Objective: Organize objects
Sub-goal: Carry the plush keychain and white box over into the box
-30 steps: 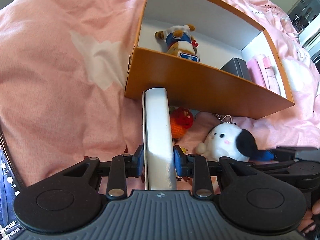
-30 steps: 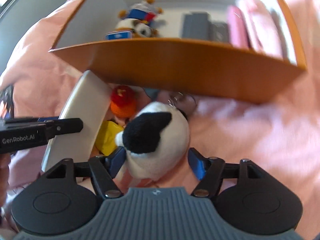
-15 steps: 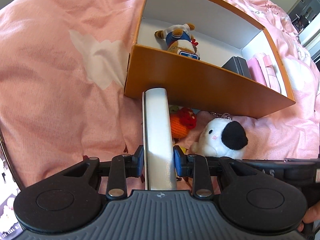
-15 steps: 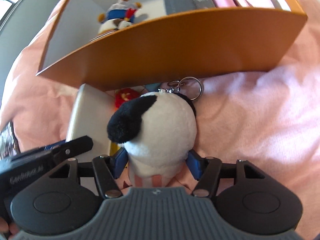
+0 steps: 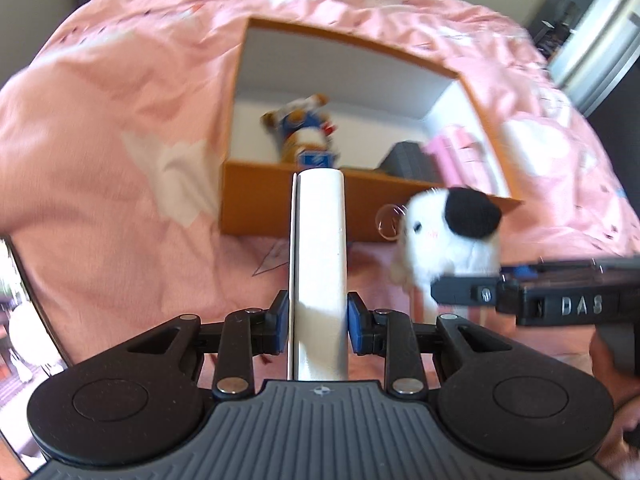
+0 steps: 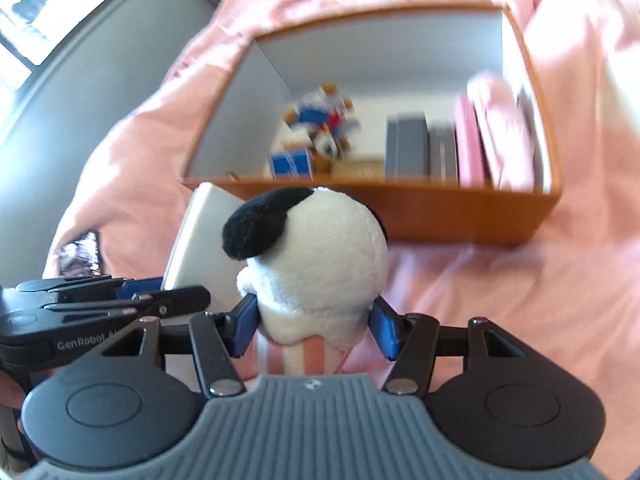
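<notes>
My left gripper (image 5: 318, 324) is shut on a white flat slab (image 5: 318, 240), held on edge above the pink bed. My right gripper (image 6: 312, 328) has a white plush toy with a black ear (image 6: 320, 256) between its blue pads. Its jaws are closing, and both pads press into the toy's lower body. The plush (image 5: 444, 232) hangs in the air to the right of the slab. An open orange box (image 6: 440, 212) lies just beyond both objects. From the right wrist, the slab (image 6: 200, 240) and left gripper (image 6: 160, 296) sit at the left.
Inside the orange box (image 5: 280, 200) lie a small stuffed toy in blue (image 5: 300, 132), grey boxes (image 5: 408, 160) and pink items (image 5: 464, 156) along its right wall. A pink bedspread (image 5: 120, 140) surrounds it. A dark phone-like object (image 6: 78, 252) rests at the far left.
The right jaws closed on the plush and lifted it off the bed. Both grippers rose, so the box interior shows more and the red-orange toy has dropped from view.
</notes>
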